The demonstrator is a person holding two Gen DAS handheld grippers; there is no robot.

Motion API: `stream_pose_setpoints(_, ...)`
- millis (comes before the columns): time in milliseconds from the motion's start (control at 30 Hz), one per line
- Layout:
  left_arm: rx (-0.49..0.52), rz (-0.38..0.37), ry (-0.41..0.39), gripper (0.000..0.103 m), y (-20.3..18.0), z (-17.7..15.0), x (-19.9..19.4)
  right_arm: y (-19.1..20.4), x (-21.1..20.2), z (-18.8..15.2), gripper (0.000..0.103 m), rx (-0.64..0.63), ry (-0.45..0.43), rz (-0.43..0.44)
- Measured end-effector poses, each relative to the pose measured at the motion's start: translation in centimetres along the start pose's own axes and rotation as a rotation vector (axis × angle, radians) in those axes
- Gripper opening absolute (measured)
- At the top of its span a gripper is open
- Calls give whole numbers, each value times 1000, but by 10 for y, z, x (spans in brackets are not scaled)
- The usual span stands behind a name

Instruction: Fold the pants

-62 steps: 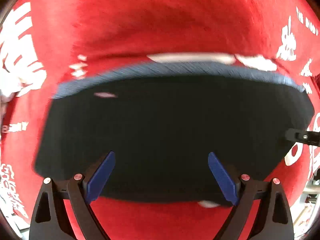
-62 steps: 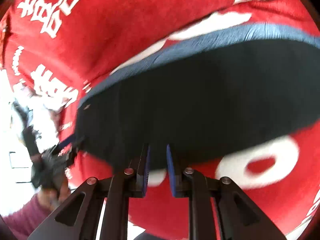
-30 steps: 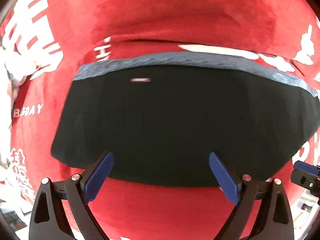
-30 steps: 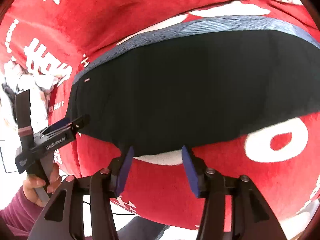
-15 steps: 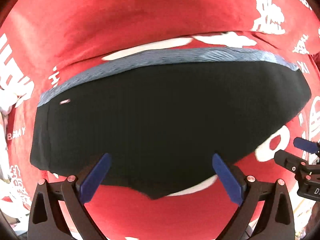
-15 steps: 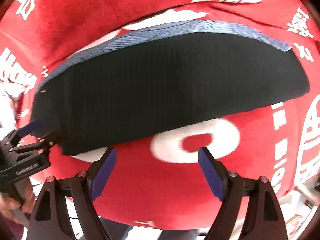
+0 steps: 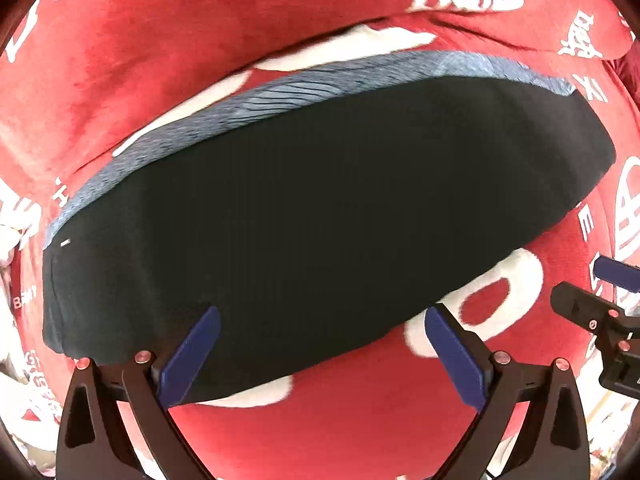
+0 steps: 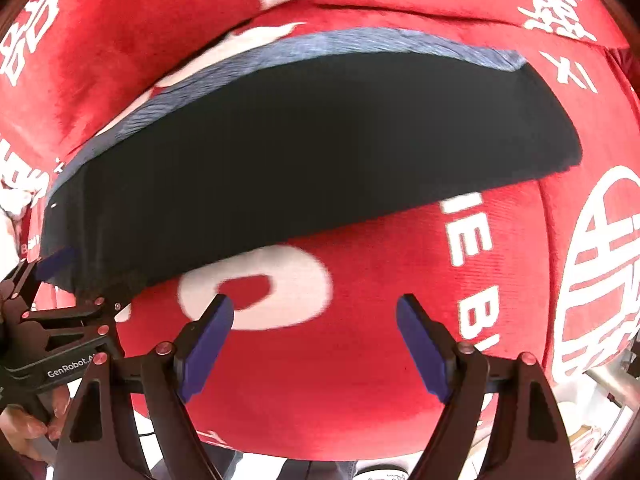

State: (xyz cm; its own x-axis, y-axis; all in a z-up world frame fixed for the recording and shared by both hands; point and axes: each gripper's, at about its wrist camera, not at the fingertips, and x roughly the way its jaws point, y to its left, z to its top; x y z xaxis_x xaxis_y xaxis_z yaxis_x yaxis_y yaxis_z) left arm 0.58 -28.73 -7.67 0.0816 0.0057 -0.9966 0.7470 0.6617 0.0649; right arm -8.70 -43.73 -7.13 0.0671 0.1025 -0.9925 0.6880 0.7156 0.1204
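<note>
From the left wrist, the pants [image 7: 320,216] are lying folded into a dark, flat oblong on the red cloth [image 7: 240,32], with a grey-blue band [image 7: 280,96] showing along the far edge and a small white tag [image 7: 65,243] near the far left corner. The left gripper [image 7: 324,348] is hanging over the near edge of the pants with its jaws spread wide and nothing between the blue pads [image 7: 192,356]; the left pad is showing against the dark fabric, the right one against a white ring [image 7: 520,300] printed on the cloth, and whether either is touching I cannot tell. The right gripper [image 7: 612,292] is poking in at the right edge, over bare cloth beside the pants. A second ago the left jaws were slightly narrower and the pants were filling the middle of this view; now they are sitting up and to the left. From the right wrist, the pants [image 8: 280,152] are lying across the upper left, well clear of the right gripper [image 8: 316,328], which is hanging wide open and empty over the white ring [image 8: 304,280]. The left gripper [image 8: 52,264] is sitting at the pants' left corner, with a hand [image 8: 24,424] on its handle. A second ago the right jaws were much narrower and at the pants' near edge; they have just been opening, with nothing between them.
</note>
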Motion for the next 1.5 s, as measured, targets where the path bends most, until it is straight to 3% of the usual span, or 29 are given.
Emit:
stream_pose_setpoints(633, 77, 2, 20, 102, -61, 7, -5, -81, -6, -12, 86, 89, -7, 17)
stream_pose_setpoints(1100, 85, 2, 22, 102, -71, 6, 4, -107, 2, -27, 86, 121, 13, 29)
stream_pose_setpoints(1500, 97, -16, 28, 102, -66, 1, 6, -97, 15, -27, 86, 135, 22, 35)
